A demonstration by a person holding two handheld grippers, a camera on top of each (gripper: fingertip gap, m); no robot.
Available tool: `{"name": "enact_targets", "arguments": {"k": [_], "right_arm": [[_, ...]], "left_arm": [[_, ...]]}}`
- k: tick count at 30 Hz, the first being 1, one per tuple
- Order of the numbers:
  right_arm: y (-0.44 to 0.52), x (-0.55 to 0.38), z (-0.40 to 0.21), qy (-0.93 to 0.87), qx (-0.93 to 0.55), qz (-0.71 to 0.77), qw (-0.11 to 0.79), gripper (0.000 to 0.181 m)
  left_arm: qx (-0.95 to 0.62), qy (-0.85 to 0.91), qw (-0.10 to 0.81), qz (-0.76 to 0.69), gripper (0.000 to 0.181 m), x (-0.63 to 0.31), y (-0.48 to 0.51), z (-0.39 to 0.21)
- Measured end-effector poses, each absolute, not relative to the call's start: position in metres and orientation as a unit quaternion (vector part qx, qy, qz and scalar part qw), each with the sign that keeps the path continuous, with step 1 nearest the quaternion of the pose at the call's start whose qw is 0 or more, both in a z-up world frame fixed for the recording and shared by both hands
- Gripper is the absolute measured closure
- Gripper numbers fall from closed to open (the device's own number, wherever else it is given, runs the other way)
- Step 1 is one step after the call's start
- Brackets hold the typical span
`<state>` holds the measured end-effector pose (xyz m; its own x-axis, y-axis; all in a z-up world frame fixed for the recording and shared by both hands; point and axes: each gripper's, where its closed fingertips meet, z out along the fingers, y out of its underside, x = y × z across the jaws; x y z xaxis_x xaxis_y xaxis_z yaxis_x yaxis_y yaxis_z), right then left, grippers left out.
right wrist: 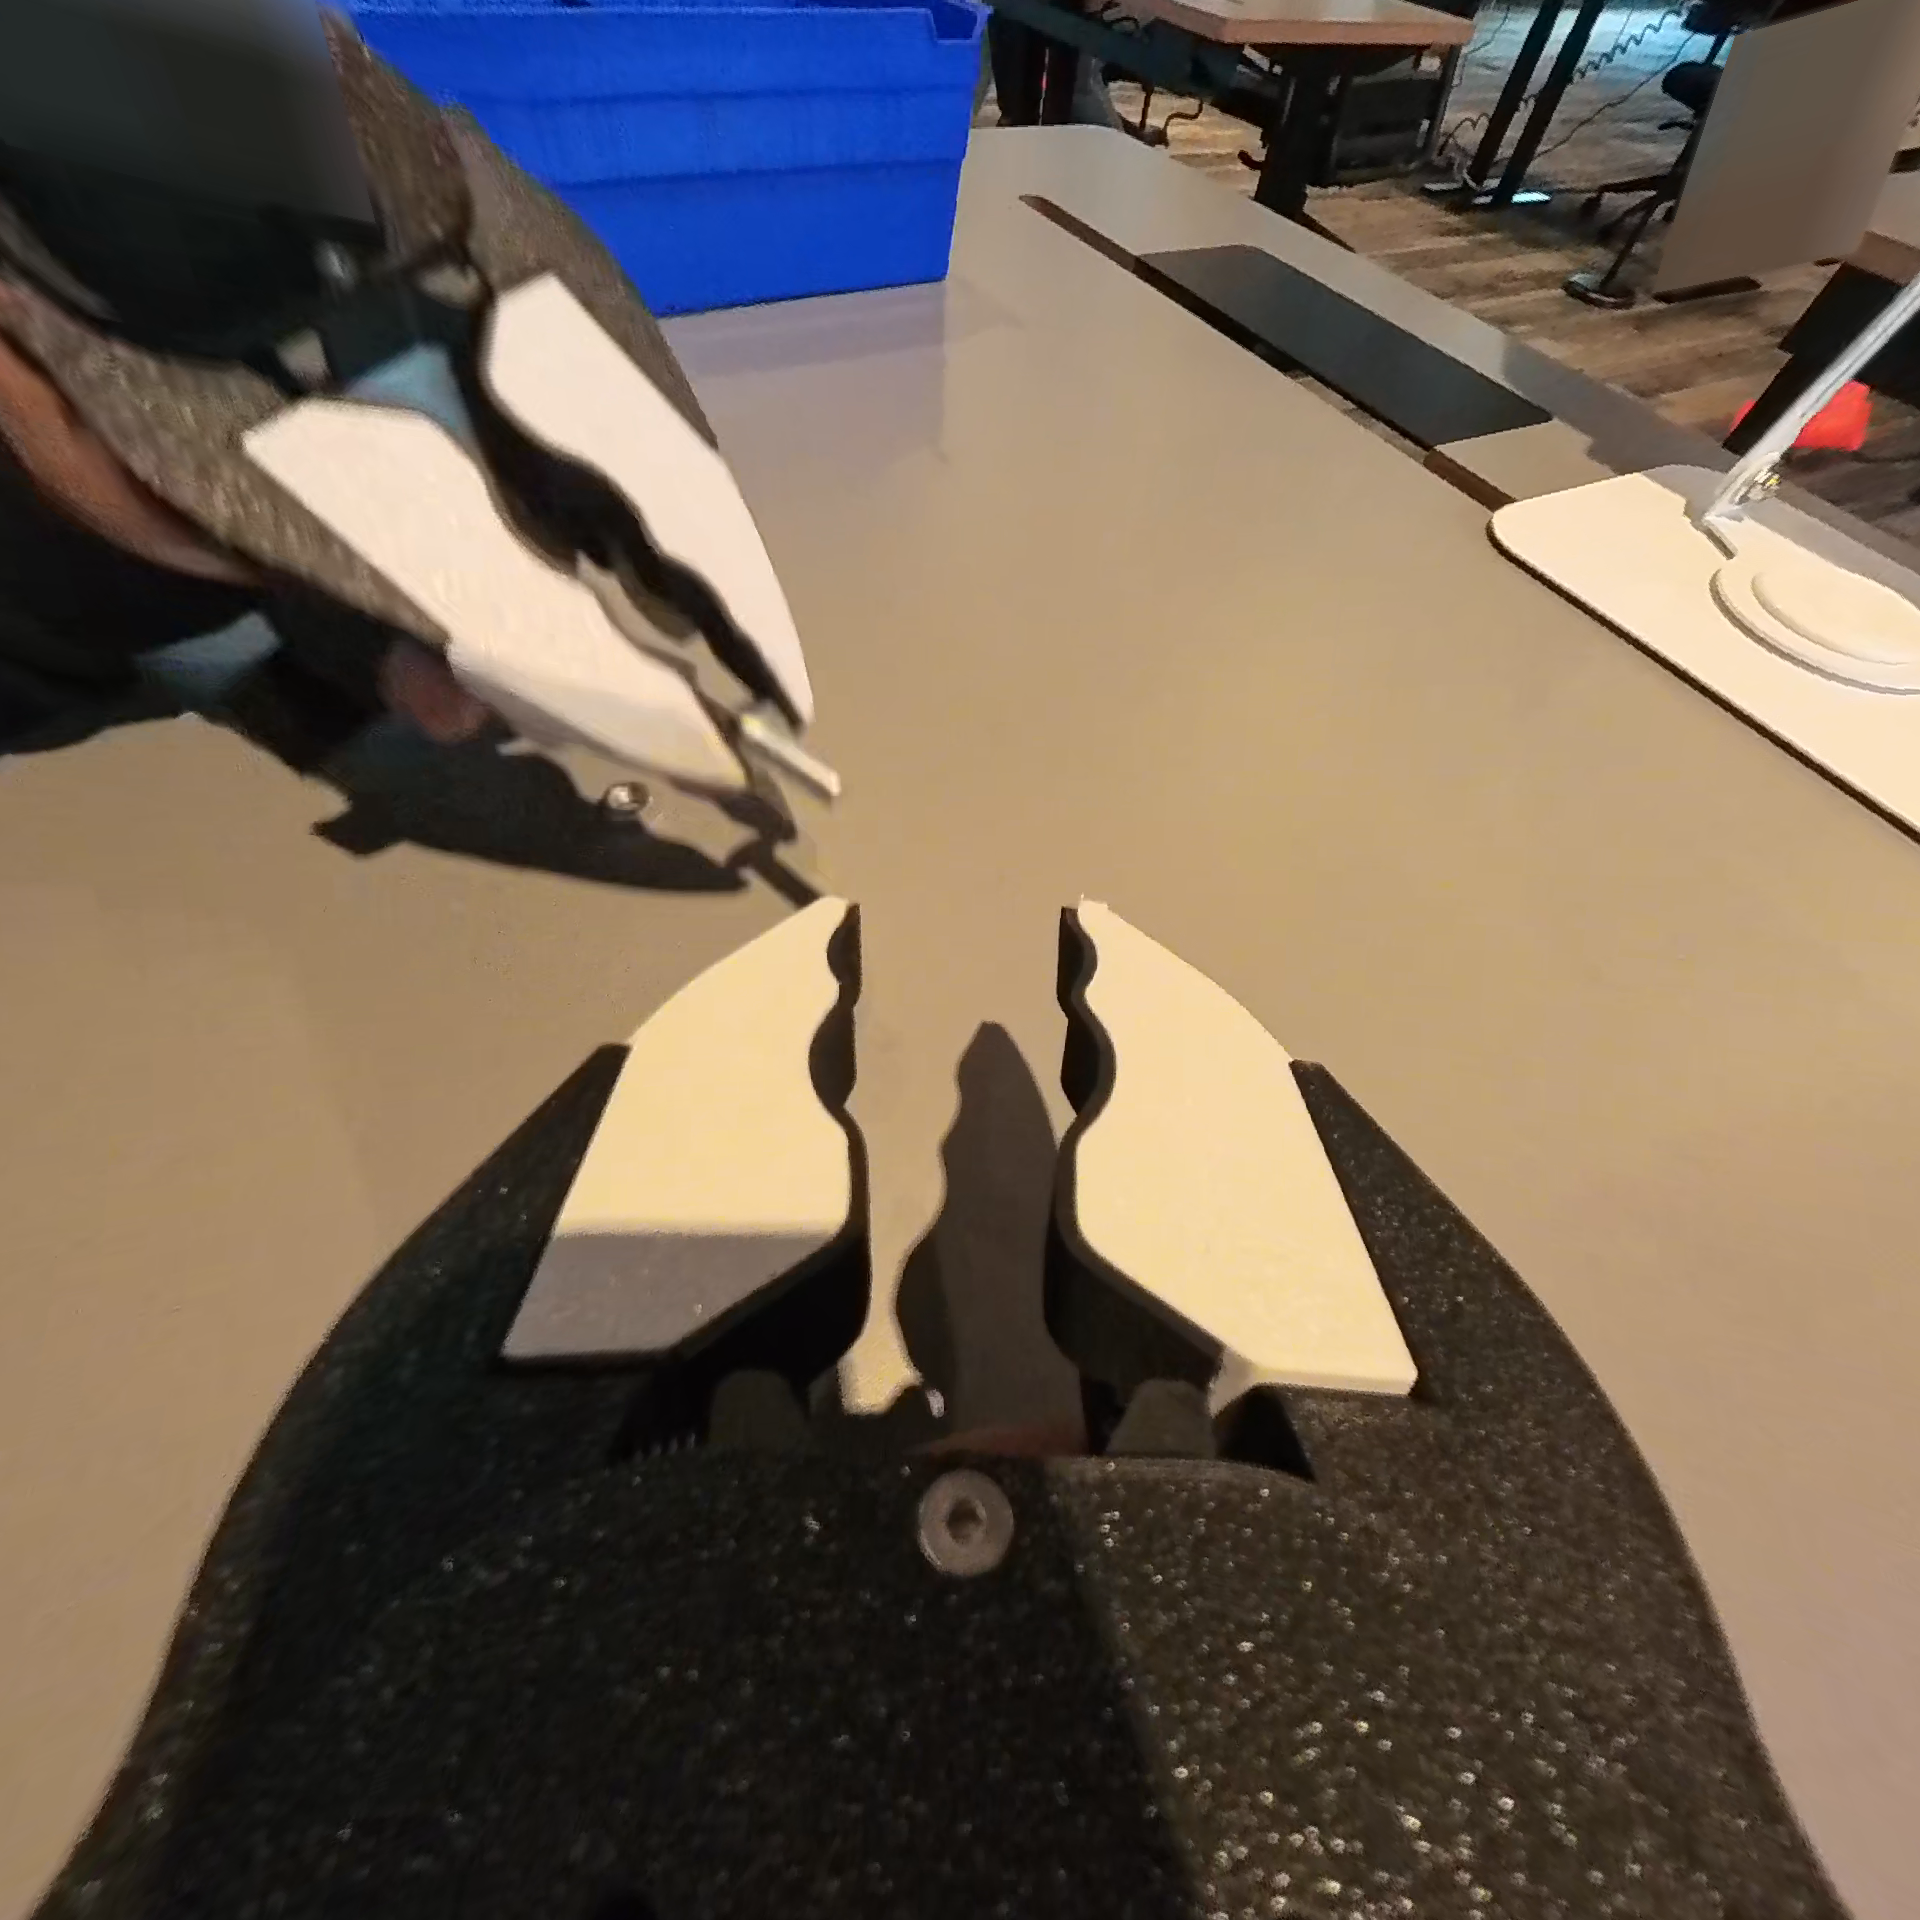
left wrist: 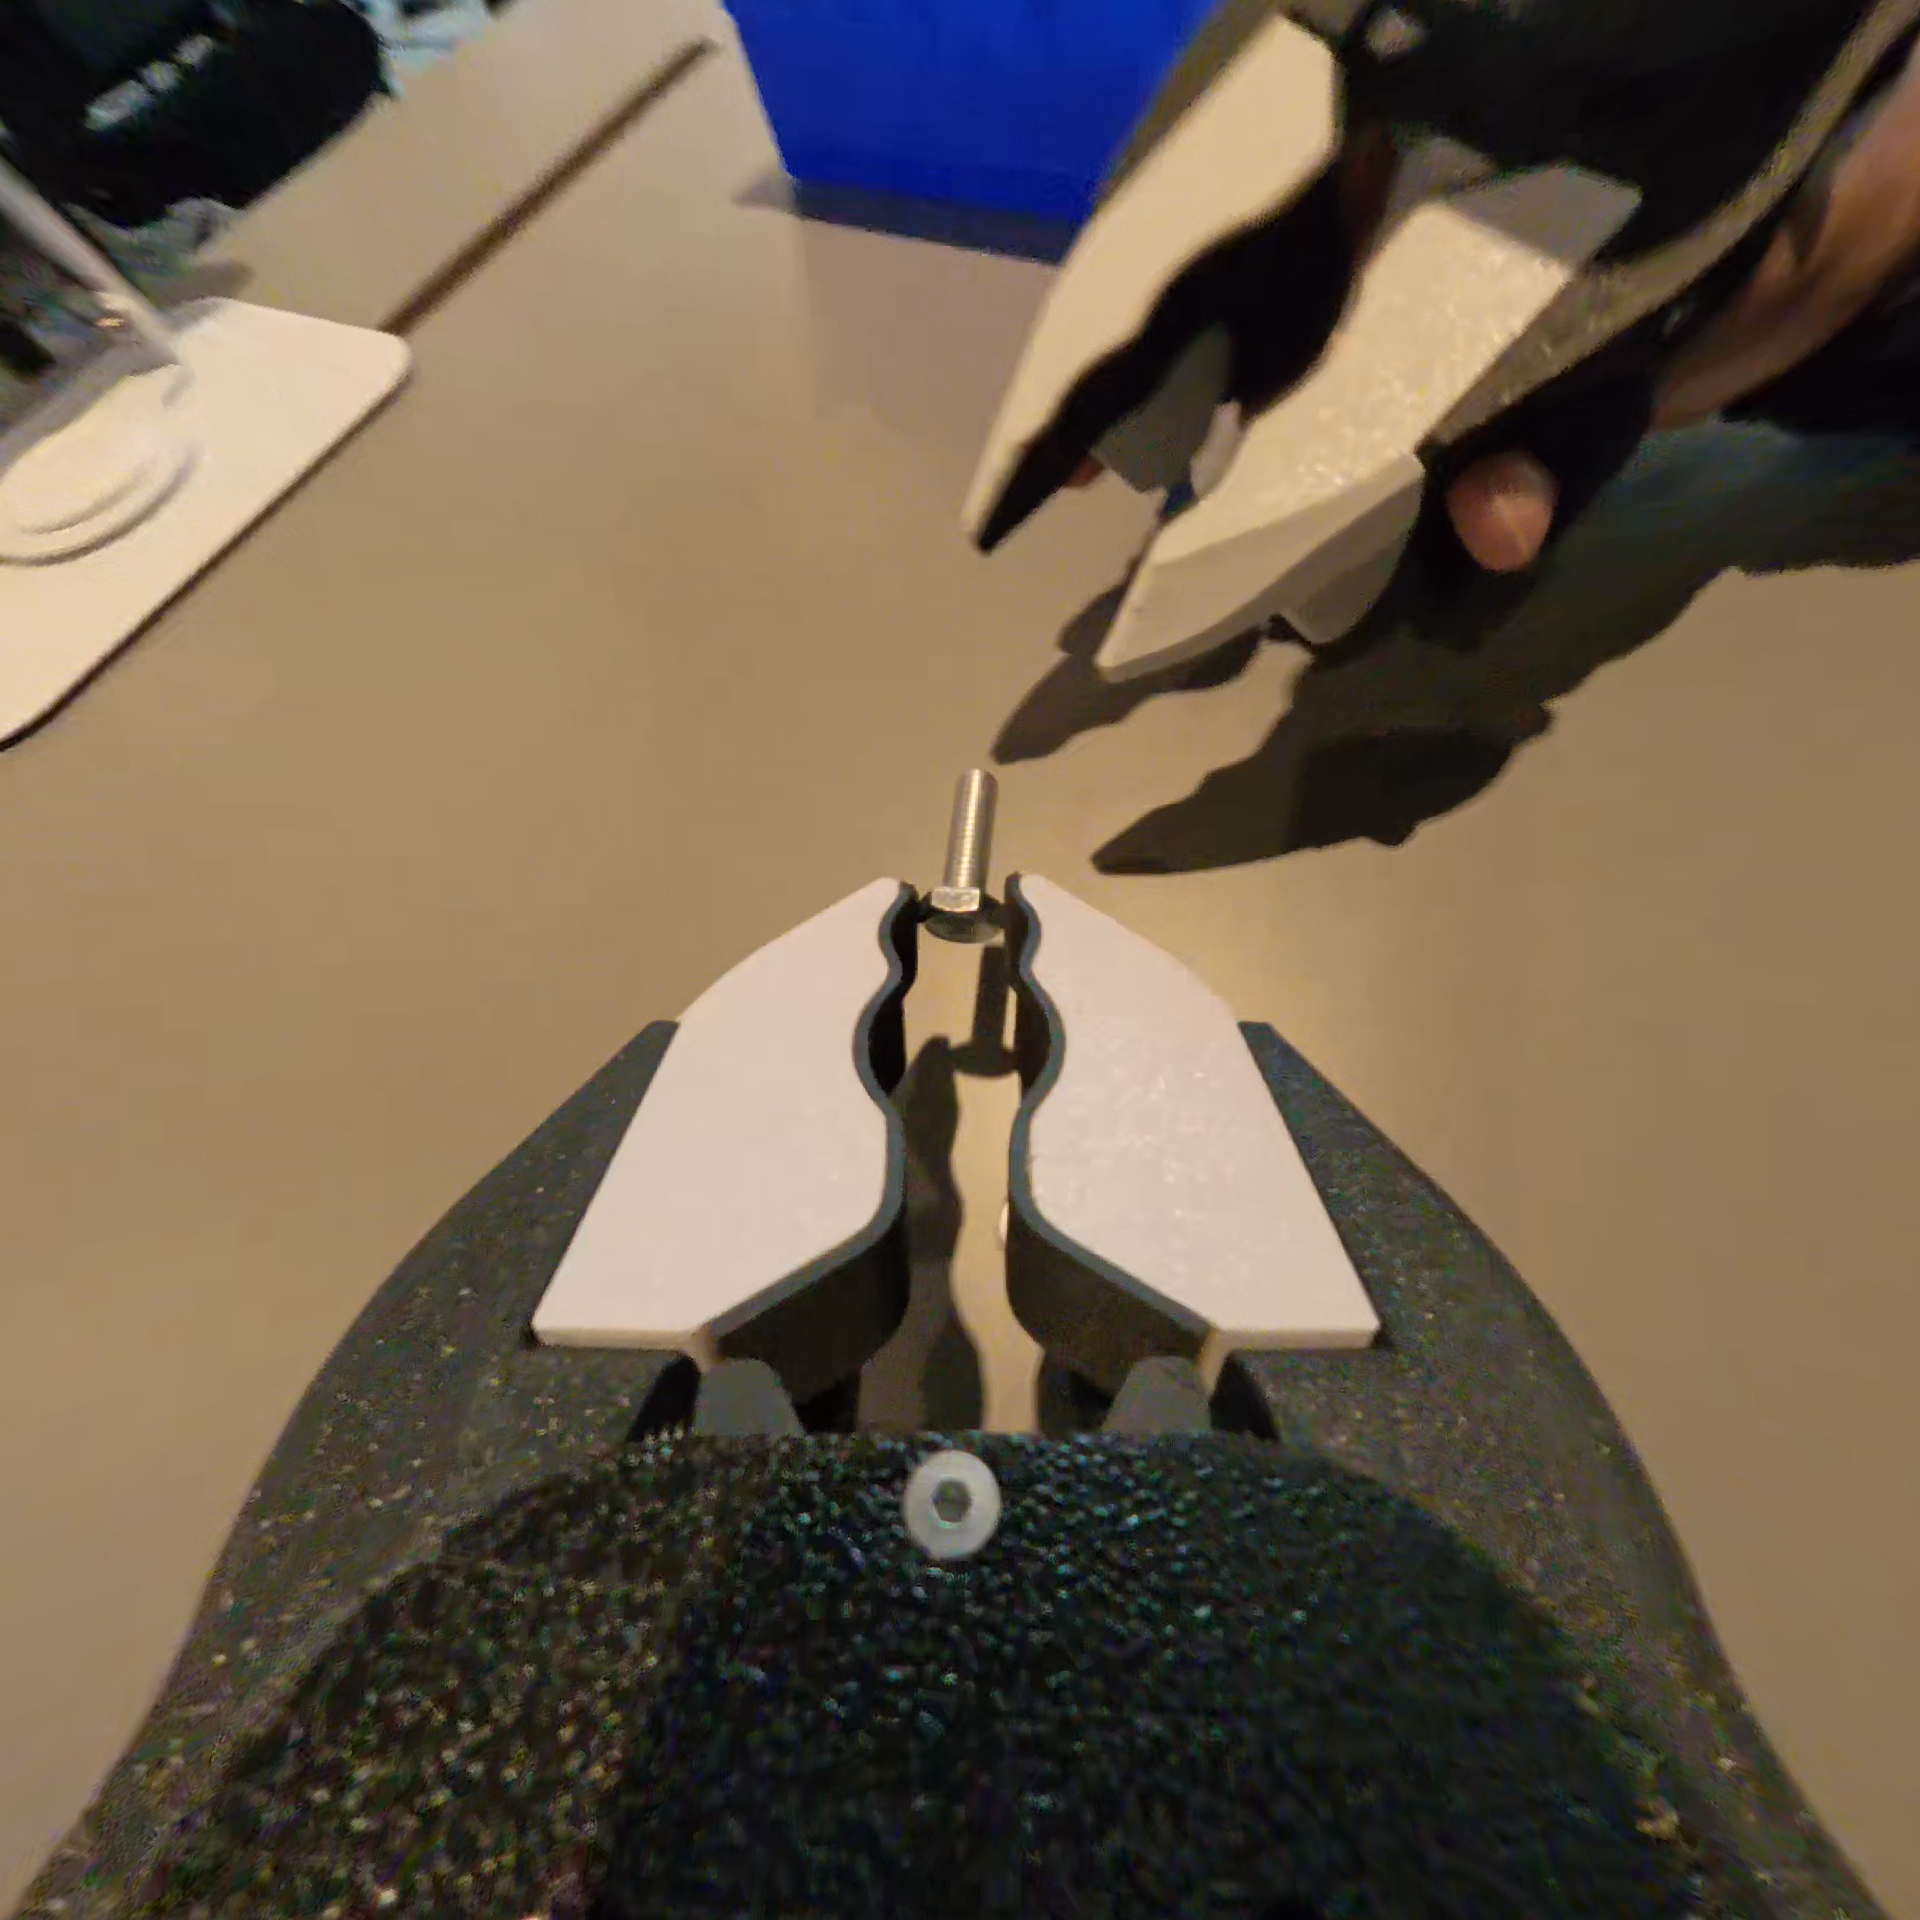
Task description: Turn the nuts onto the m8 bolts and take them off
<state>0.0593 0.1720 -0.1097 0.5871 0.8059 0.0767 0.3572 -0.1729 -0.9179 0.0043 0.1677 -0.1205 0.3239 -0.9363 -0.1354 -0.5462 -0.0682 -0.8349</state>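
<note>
My left gripper (left wrist: 962,906) is shut on the hex head of a silver M8 bolt (left wrist: 968,831), whose bare threaded shank points forward past the fingertips, above the table. The same bolt (right wrist: 795,756) shows in the right wrist view, sticking out of the left gripper (right wrist: 764,727) at upper left. A small silver nut (right wrist: 624,798) lies on the table in the left gripper's shadow. My right gripper (right wrist: 961,914) is open and empty, hovering over the table to the right of the bolt. It also shows in the left wrist view (left wrist: 1049,592), blurred, at upper right.
A blue plastic bin (right wrist: 727,156) stands at the back of the beige table (right wrist: 1195,727). A white monitor base (right wrist: 1766,613) sits at the right; another white base (left wrist: 156,488) shows at the left. A dark slot (right wrist: 1330,332) runs along the table's far edge. Some 6 centimetres of space lies between my two pairs of fingers.
</note>
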Motion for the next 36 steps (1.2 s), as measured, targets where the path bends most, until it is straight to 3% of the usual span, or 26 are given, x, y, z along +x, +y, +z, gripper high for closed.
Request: {"name": "enact_targets", "arguments": {"k": [6, 10, 17, 26, 33, 36], "right_arm": [[0.155, 0.029, -0.103, -0.411, -0.711, 0.282, 0.497, 0.146], [0.137, -0.002, -0.073, -0.392, -0.66, 0.373, 0.521, 0.152], [0.119, -0.007, -0.04, -0.358, -0.585, 0.456, 0.568, 0.165], [0.119, 0.0, -0.03, -0.331, -0.567, 0.494, 0.57, 0.166], [0.119, 0.0, -0.031, -0.36, -0.576, 0.444, 0.584, 0.174], [0.128, 0.007, -0.043, -0.4, -0.606, 0.348, 0.593, 0.174]], "left_arm": [[-0.644, 0.404, 0.523, -0.385, 0.166, -0.017, 0.157, -0.067], [-0.593, 0.367, 0.535, -0.478, 0.166, -0.006, 0.132, -0.039], [-0.576, 0.378, 0.532, -0.493, 0.166, 0.002, 0.121, -0.036], [-0.576, 0.408, 0.507, -0.495, 0.166, 0.01, 0.113, -0.046], [-0.587, 0.407, 0.524, -0.464, 0.164, 0.012, 0.118, -0.051], [-0.591, 0.424, 0.555, -0.403, 0.16, 0.008, 0.125, -0.055]]}}
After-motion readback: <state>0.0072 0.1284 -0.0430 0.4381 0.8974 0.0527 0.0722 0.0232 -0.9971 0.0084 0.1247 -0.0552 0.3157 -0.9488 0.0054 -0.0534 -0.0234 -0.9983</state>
